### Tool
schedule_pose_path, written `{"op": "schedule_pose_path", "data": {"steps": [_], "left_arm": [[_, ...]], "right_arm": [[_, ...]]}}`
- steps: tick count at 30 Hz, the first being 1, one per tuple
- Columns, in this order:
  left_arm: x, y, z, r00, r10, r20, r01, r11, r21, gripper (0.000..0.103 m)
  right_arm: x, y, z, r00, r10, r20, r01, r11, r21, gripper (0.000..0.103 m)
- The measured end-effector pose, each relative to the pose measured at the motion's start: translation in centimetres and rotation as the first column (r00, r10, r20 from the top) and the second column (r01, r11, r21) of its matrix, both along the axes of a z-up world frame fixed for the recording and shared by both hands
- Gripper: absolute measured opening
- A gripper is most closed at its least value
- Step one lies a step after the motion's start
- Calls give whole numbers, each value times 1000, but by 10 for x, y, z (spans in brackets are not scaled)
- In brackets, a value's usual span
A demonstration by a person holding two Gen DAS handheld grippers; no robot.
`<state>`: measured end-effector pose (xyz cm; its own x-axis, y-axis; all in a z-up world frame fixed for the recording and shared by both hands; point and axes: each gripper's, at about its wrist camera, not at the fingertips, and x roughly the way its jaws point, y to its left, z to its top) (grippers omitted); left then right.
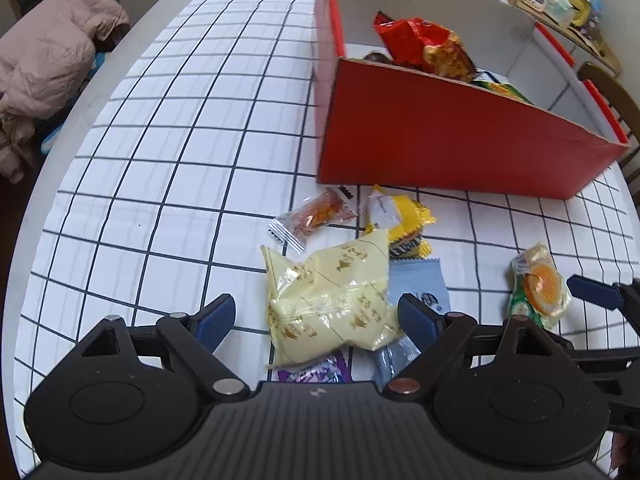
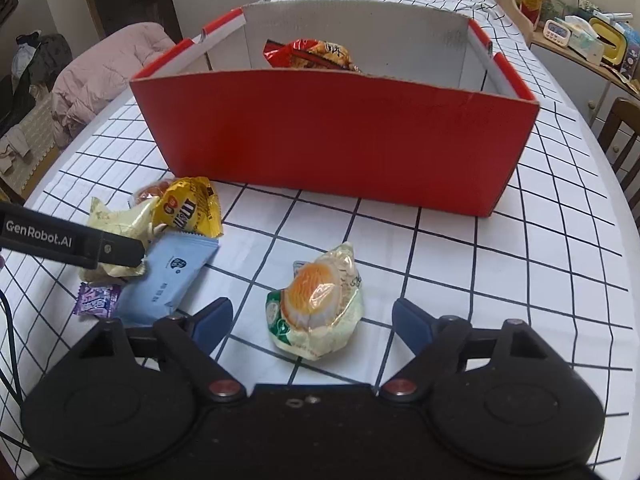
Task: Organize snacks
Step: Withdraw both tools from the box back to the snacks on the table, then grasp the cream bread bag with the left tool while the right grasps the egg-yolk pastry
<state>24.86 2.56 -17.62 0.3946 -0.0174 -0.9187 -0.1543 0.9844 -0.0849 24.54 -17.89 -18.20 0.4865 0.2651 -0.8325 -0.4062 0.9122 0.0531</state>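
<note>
My left gripper [image 1: 316, 316] is open and points down over a pale yellow packet [image 1: 332, 300], which lies between its blue pads untouched. Around that packet lie a light blue packet [image 1: 420, 280], a yellow candy bag [image 1: 400, 216], an orange snack in clear wrap [image 1: 316, 216] and a purple packet [image 1: 316, 372]. My right gripper [image 2: 313, 316] is open around a packet with an egg picture [image 2: 316, 300], pads clear of it on both sides. Behind stands the red cardboard box [image 2: 332, 140] with a red snack bag [image 2: 316, 54] inside.
The checked tablecloth [image 2: 460, 264] covers a round table whose edge curves close on the left and right. A pink jacket [image 2: 104, 72] lies on a seat to the left. A wooden chair [image 2: 624, 128] and a cluttered shelf [image 2: 592, 36] stand to the right.
</note>
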Motion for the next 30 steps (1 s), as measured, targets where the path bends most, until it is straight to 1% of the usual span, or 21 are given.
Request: {"op": "schedule_pose_path", "data": {"steps": [4,9,11,12,13,15,17,21,24,28,30], "left_arm": [[5,6,-5,999,41,-13,-41,999,-13,89],[6,10,-6,997,72,-7,-72,997,-29,87],[6,10,-5,997,74,-8,-75,996,-48,81],[6,10,-5,997,72,-10,-73,996,-57,76],[6,9,-4,997,70,-10,-71,995,-67,68],[6,7,-3,998,65,-16,-66,994,-83,61],[5,6,-2,998,62,-15,-63,994,-89,59],[3,8,0,998,65,-14,-66,993,-101,54],[1,11,1,997,71,-12,-72,991,-109,53],[-3,15,8,997,74,3,-73,990,-124,53],[-6,17,13,997,71,10,-69,991,-118,53]], "right_arm": [[3,2,-3,1000,9,-6,-9,1000,-7,84],[6,4,-5,1000,20,-17,-20,1000,-6,72],[5,4,-7,1000,22,-21,-22,1000,-3,68],[5,4,-7,1000,22,-23,-22,1000,-3,65],[5,4,-7,1000,20,-18,-20,1000,-6,60],[4,3,-6,1000,15,-15,-15,1000,-4,55],[4,2,-5,1000,6,-17,-5,1000,4,51],[0,0,-5,1000,-8,-11,8,1000,-3,49],[-3,-2,-2,1000,-24,-5,24,1000,4,49],[-9,-6,6,999,-46,-12,47,998,37,48],[-13,-7,12,999,-53,-8,53,998,43,48]]}}
